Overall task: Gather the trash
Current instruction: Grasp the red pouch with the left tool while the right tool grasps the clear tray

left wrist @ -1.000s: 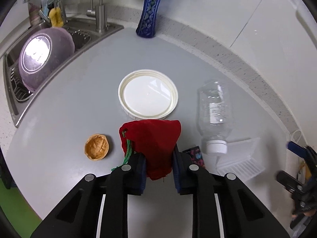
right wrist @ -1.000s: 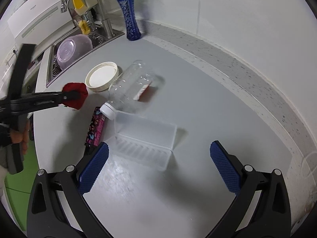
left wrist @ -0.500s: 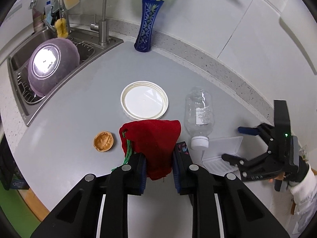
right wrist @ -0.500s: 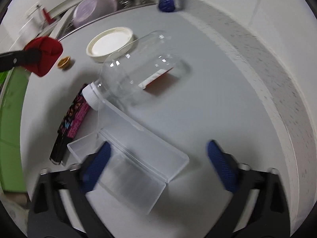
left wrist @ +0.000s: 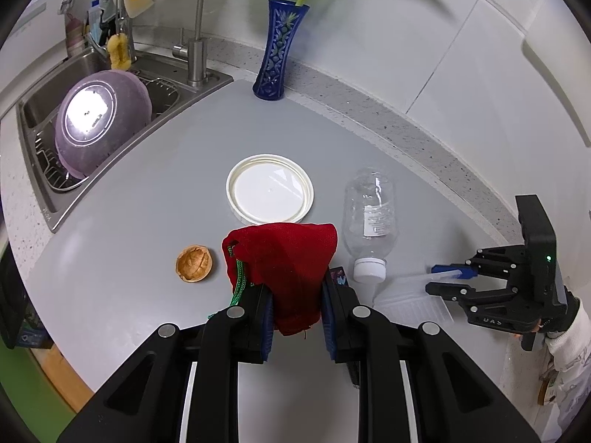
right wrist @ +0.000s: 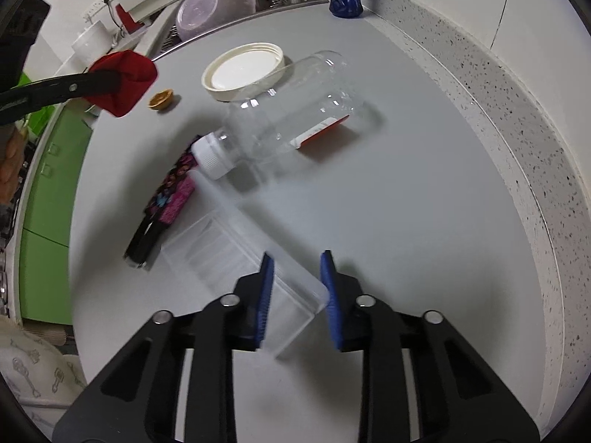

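Right gripper [right wrist: 296, 297] has swung down over the clear plastic tray [right wrist: 236, 258] and its jaws have just been closing: wide apart a second ago, now narrow, with the tray's upright lid edge between the blue pads. Left pad looks against the plastic; right pad contact I can't confirm through the blur. From the left wrist view the same gripper [left wrist: 448, 280] sits at the tray [left wrist: 410, 306], held by a hand in a white sleeve [left wrist: 565, 336].

Left gripper [left wrist: 297, 308] is clamped on a red cloth bag [left wrist: 284, 262] with a green drawstring, held above the counter [left wrist: 147, 192].

Outward from the tray:
- Tray is open and shows nothing inside, ribbed base.
- Dark wrapper with pink print [right wrist: 166, 199] lies just beside the tray's left edge.
- Clear bottle [right wrist: 284, 118] lies on its side, white cap on and next to the wrapper and tray corner, red label underneath. Looks empty.
- White round lid [right wrist: 243, 70] lies flat, rim up, just behind the bottle, nothing in it.
- Walnut shell half [left wrist: 194, 263] sits open side up, left of the bag.

Further back: sink [left wrist: 44, 184] holds a purple bowl [left wrist: 99, 122] tipped on a wire rack. Blue vase [left wrist: 277, 51] with a green stem stands upright at the wall.
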